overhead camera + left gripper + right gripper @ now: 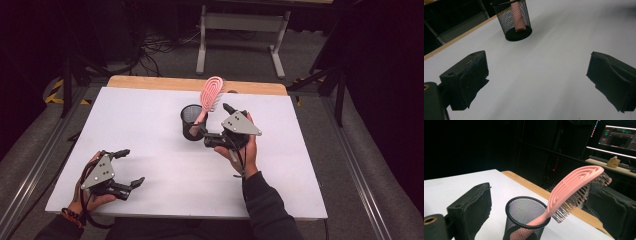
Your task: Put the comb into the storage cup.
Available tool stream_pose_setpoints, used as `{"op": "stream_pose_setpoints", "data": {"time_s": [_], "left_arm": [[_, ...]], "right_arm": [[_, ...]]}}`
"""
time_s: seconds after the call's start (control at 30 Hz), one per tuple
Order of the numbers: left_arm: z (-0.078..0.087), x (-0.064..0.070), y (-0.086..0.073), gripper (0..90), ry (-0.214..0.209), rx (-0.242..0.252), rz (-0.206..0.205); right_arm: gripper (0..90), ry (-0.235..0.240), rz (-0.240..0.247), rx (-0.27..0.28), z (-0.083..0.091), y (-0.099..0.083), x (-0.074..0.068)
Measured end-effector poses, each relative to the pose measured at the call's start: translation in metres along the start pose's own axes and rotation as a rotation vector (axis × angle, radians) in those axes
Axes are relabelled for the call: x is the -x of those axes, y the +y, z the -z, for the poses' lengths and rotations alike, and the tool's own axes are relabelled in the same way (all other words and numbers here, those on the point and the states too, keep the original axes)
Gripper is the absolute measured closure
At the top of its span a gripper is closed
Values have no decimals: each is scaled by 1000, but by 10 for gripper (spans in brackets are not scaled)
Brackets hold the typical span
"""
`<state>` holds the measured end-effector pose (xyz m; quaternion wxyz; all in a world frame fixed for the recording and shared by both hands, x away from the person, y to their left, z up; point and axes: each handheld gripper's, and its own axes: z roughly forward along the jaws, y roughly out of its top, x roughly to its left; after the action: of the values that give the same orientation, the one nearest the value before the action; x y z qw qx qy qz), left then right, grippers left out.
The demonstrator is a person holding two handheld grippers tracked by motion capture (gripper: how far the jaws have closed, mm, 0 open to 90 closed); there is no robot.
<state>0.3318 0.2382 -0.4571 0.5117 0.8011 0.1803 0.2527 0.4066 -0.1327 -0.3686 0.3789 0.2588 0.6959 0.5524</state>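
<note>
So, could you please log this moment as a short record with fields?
surface: white table top
container: black mesh cup, upright
contents: pink hairbrush, handle down in the cup, head leaning out over the rim
left tool: open, holding nothing, near the table's front left
right tool: open, jaws either side of the cup and brush, not closed on either
background: lit monitor

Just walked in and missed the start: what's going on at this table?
A person holds a hand-held gripper in each hand over a white table. A pink hairbrush stands handle-down in a black mesh cup, leaning on its rim with the head sticking out. The right hand-held gripper is open right beside the cup, jaws either side of it in its own view, gripping nothing. The left hand-held gripper is open too, near the table's front left.
</note>
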Motion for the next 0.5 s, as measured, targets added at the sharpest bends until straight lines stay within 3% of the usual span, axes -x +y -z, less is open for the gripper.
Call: {"op": "stream_pose_setpoints", "data": {"time_s": [0.5], "left_arm": [[2,0,1,42,-1,6,-4]], "right_arm": [[72,12,42,-4,14,2,-3]]}}
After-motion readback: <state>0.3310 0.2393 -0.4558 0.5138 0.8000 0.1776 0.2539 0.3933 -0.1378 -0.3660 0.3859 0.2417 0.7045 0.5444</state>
